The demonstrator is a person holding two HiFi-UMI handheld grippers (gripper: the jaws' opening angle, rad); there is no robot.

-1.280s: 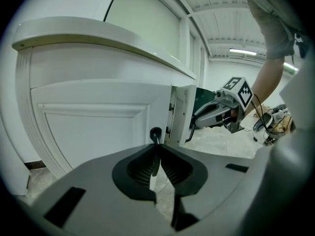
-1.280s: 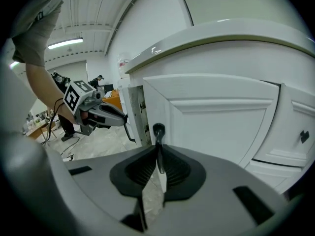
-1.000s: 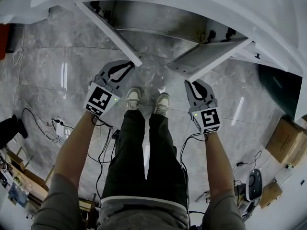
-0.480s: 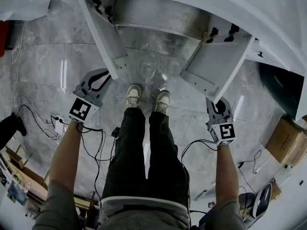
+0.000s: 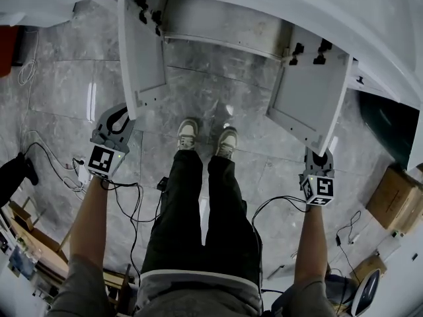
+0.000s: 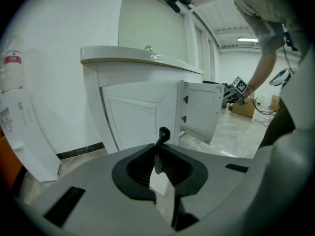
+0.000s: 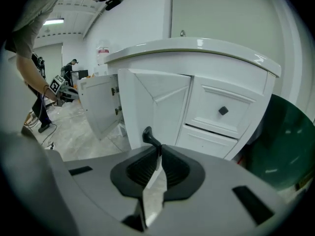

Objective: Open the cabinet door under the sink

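Hanging wide open under the sink [image 5: 297, 5], the left door [image 5: 142, 51] and right door [image 5: 310, 91] look near their limit. The left gripper [image 5: 124, 116] and right gripper [image 5: 318, 156] each clench a black handle [image 6: 162, 133]; more pulling could strain the hinges [image 5: 157, 17].

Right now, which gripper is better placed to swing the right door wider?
Right. The right gripper is shut on the right handle of the right door; the left gripper is occupied, shut on the left handle of the left door.
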